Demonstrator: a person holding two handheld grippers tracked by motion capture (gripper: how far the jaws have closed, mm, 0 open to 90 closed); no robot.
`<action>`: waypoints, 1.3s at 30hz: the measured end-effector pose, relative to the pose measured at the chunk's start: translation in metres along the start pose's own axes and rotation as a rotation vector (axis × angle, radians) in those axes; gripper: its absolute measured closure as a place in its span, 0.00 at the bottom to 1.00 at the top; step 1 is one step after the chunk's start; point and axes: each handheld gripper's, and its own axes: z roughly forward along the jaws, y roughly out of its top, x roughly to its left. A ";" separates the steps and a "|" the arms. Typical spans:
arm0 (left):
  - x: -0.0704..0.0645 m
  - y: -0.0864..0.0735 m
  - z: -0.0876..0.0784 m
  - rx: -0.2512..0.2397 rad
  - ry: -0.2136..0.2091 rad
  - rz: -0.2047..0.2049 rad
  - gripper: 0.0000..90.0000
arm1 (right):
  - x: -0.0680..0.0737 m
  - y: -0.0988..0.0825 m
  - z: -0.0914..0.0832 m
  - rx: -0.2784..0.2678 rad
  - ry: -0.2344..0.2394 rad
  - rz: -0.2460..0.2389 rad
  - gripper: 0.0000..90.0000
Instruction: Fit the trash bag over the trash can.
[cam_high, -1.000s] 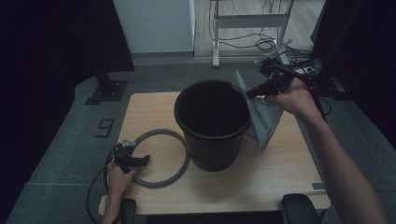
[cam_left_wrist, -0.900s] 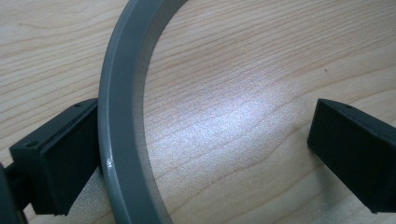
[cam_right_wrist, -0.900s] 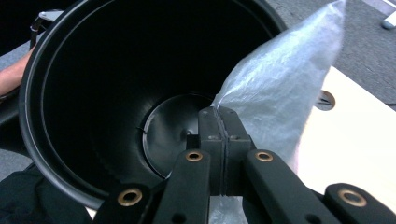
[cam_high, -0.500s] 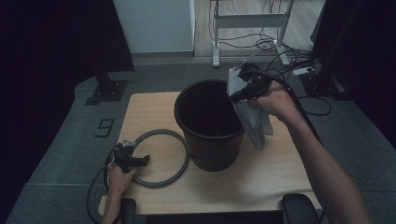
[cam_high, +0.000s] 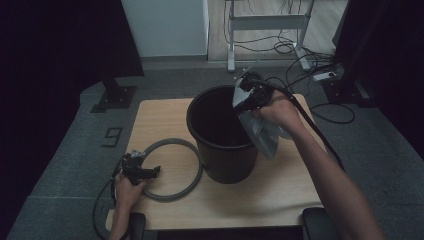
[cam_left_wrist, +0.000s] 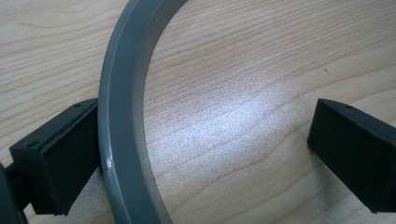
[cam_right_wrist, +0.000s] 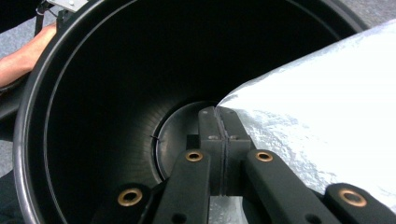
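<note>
The right gripper (cam_high: 245, 100) swings in from the right of the frame and now hangs over the right rim of the black bucket (cam_high: 225, 150), in the upper middle of the high view. The silvery plastic bag (cam_high: 265, 135) clamped in its jaws comes with it, now draped against the bucket's right wall. The person's forearm (cam_high: 325, 175) stretches further across the table.

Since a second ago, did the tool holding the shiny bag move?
Yes. The right tool, shut on the plastic bag, has moved left, from beyond the black bin's right side to above its rim.
</note>
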 end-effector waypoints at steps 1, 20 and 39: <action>0.000 0.000 0.000 0.000 0.000 0.000 0.00 | 0.002 0.002 0.002 0.003 0.001 0.000 0.99; 0.000 0.000 0.000 -0.001 0.000 0.000 0.00 | 0.015 0.021 0.049 0.021 0.056 -0.029 0.99; -0.001 -0.001 -0.001 -0.001 -0.004 0.002 0.00 | 0.023 0.033 0.079 0.053 0.091 -0.066 0.48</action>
